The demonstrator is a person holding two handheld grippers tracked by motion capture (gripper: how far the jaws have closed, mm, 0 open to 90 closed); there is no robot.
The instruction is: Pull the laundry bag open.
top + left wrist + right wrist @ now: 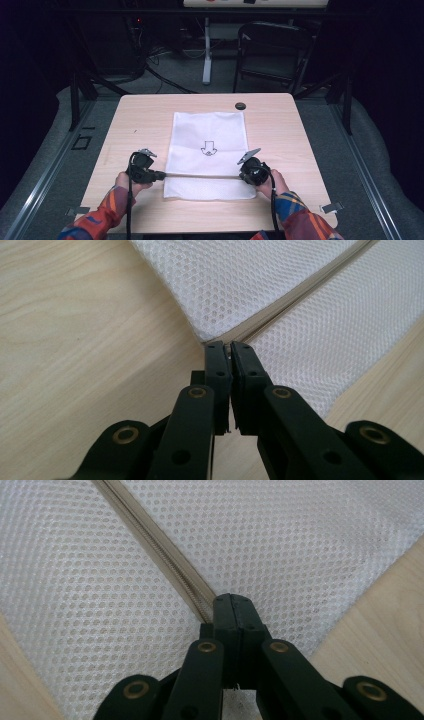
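One white mesh bag [209,152] with beige zipper [202,175], flat on wooden table [125,130]. Zipper between left gripper [161,175] and right gripper [242,176], each clamped shut on a zipper end.

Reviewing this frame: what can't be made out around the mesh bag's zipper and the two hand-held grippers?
- Zipper slider: left gripper view, hidden behind the shut left hand-held gripper.
- Whether the right hand-held gripper pinches mesh bag or zipper: its own tips cover it.
- Arrow print: high view, too small.
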